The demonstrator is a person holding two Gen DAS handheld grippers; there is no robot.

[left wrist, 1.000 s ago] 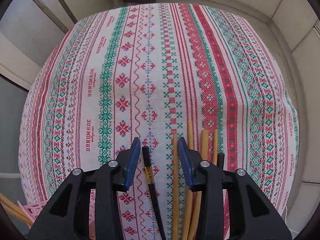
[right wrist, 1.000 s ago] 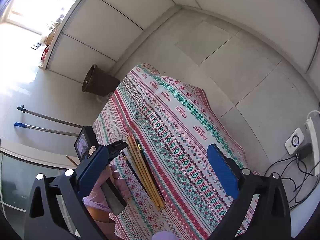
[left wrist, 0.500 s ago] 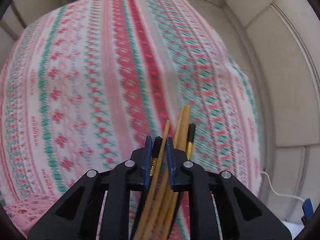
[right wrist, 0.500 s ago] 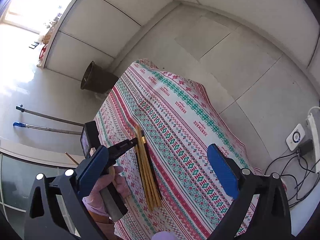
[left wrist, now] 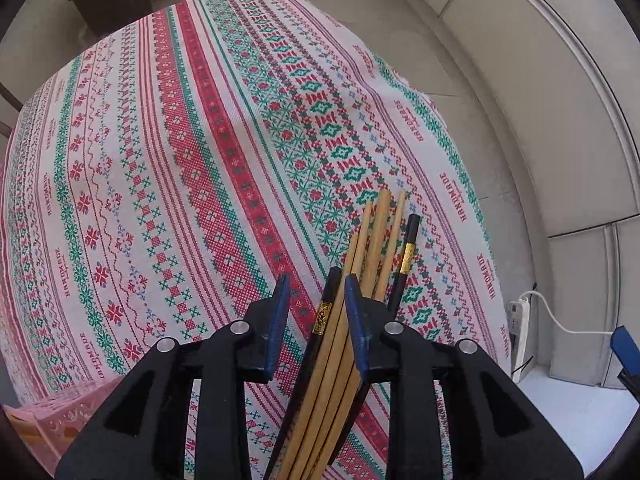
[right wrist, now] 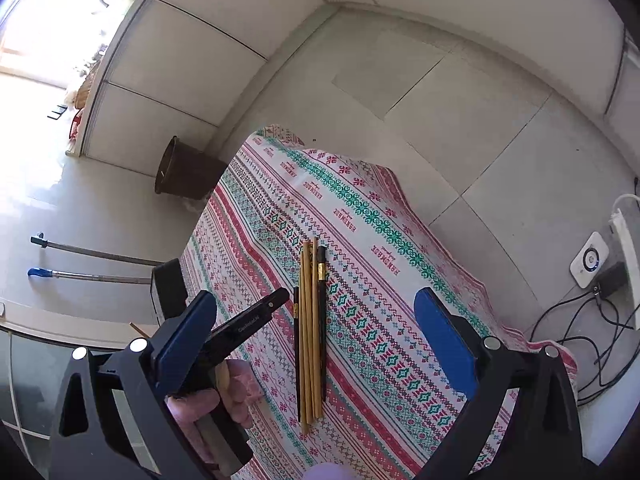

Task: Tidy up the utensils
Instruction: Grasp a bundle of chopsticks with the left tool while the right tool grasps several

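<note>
Pale matt wood makes up most of the chopsticks (left wrist: 376,240); two black chopsticks (left wrist: 408,248) look glossy (gold bands shine). Woven cloth (left wrist: 200,152) covers the desk. The left gripper (left wrist: 314,300) is matt black plastic.

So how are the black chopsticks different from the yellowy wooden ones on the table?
The black chopsticks are dark with a gold patterned band; the bamboo chopsticks are plain tan with no decoration. There are two black chopsticks, lying on the outer sides of the bunch, while the more numerous bamboo chopsticks fill the middle. Both kinds are long thin sticks, lying flat and side by side on the patterned tablecloth.
</note>
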